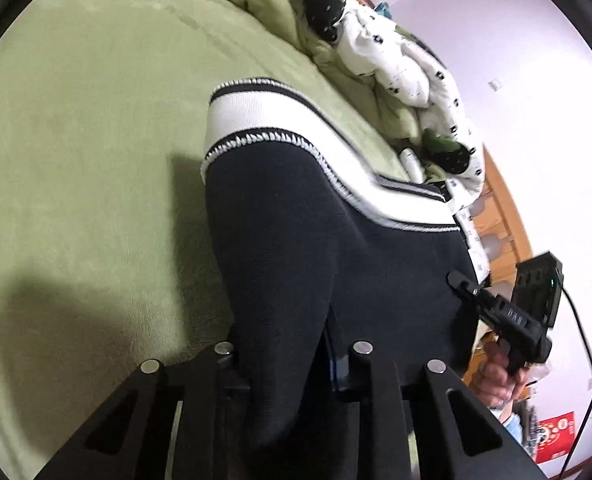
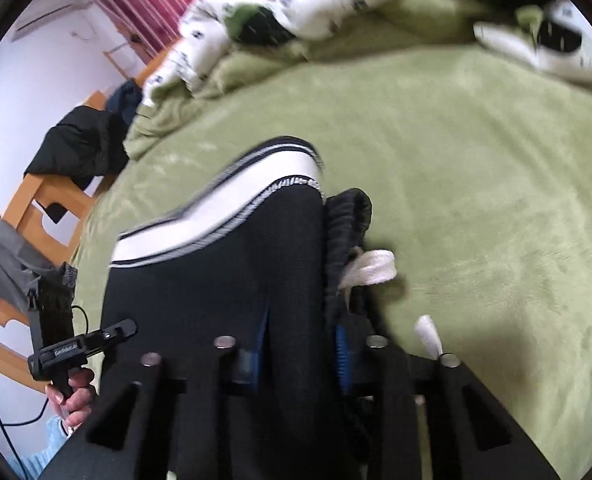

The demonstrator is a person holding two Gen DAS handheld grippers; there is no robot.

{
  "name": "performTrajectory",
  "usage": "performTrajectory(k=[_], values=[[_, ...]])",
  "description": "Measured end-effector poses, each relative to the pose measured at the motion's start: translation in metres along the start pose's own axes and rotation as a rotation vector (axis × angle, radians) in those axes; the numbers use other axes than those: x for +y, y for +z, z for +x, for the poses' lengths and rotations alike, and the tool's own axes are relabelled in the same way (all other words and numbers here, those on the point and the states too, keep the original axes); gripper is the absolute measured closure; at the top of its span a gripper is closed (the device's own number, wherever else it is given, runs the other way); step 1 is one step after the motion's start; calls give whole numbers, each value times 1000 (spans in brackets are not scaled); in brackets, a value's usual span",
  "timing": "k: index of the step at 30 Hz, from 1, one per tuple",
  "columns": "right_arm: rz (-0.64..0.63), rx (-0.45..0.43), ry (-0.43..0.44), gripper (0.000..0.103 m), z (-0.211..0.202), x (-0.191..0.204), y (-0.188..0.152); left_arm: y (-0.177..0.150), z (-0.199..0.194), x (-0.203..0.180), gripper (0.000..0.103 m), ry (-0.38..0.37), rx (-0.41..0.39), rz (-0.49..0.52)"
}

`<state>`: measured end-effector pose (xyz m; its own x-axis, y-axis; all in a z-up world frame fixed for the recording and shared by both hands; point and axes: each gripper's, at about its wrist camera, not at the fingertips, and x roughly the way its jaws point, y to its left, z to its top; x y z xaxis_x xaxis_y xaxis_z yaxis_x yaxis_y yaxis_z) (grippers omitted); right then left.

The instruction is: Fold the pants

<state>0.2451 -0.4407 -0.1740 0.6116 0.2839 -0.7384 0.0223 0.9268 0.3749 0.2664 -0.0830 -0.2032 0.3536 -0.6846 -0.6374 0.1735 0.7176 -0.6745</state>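
Left gripper (image 1: 292, 354): jaws drawn narrow, pinching a thick fold of the pants (image 1: 296, 240) that rises between the fingers. Right gripper (image 2: 299, 344): jaws likewise narrow, clamped on dark cloth of the same garment, with blue pads showing either side of the pinched fold. Beside that grip, the bunched waistband (image 2: 347, 216) and a white drawstring (image 2: 375, 270) hang to the right.

The pants are dark with a white side stripe (image 1: 296, 120) edged in dark lines. They are held up between the two grippers, above the bed, the stripe running across the top of the fold.

The bed carries a green blanket (image 1: 96, 120). Past it lies a crumpled white quilt (image 1: 395, 60) with dark and green patches. A wooden bed frame (image 2: 36, 200) stands at the edge, with dark clothes (image 2: 80, 148) draped on it. The right-wrist view is blurred.
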Motion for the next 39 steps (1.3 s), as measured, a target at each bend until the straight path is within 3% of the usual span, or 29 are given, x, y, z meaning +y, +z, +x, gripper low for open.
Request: performTrajectory(k=[3,7,11,13,15,16,17,18,20,23,25,28,31,33,35,39], values=[[6,-27,3,80,-14,37,-4,7,-29,1,83,-25,-11,-17],[37,-22,89,80,-11,88,-13,20,-83,20,83,20,-57,-26],[75,19,201,80,17,136,-25,31,-148,49,82,168,-66,6],[67,57,227,80,39,157,-32,28,-160,65,81,225,-56,17],[20,91,185,79,61,171,-41,21,-158,95,79,266,-22,-17],[-9,96,131,79,72,173,-46,17,-153,108,73,262,-6,-48],[-49,89,41,72,86,172,-52,11,-145,129,66,267,5,-115],[-72,95,-1,64,94,169,-57,7,-143,142,66,291,3,-163],[-54,102,25,61,98,156,-61,4,-141,148,63,285,8,-192],[-95,120,-14,60,83,162,-54,6,-150,133,55,340,-5,-122],[-152,51,-92,60,64,172,-51,6,-160,124,44,371,-56,-76],[-191,-49,-126,60,54,184,-42,9,-169,118,43,363,-86,-53],[-164,-19,-103,60,79,191,-22,13,-170,116,43,365,-80,-50],[-174,9,-139,60,102,192,-15,14,-173,118,43,376,-78,-60],[-166,26,-136,68,122,193,-12,14,-178,120,43,367,-90,-72],[-190,-3,-71,87,107,195,-9,14,-186,123,43,368,-116,-80]])
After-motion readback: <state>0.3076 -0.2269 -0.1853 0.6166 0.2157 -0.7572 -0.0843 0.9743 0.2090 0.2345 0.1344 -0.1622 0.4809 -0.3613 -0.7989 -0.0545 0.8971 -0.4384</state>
